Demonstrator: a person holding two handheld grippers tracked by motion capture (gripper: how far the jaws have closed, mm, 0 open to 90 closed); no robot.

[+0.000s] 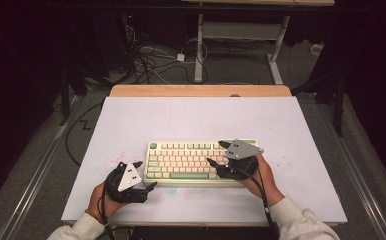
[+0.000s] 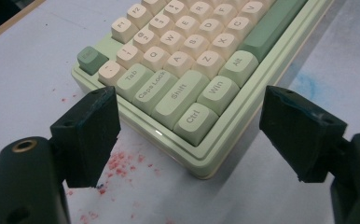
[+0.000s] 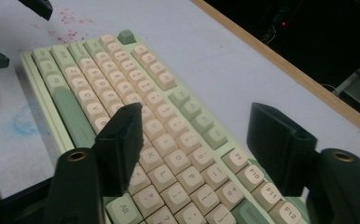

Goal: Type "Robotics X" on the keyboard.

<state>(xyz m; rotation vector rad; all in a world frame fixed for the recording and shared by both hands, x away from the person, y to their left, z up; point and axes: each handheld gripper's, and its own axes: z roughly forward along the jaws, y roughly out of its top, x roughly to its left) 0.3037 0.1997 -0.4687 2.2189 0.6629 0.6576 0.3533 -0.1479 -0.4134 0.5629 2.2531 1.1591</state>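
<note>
Hovering over the right half of the keyboard [image 3: 122, 107], the right gripper [image 3: 197, 140] has its jaws released, nothing between them. Left gripper [image 2: 187, 126], also spread, sits just off the keyboard's near-left corner on the table [image 1: 196, 112].

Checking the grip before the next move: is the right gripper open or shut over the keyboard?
Open. The right gripper has its jaws standing wide apart above the keyboard, nothing between them.
</note>
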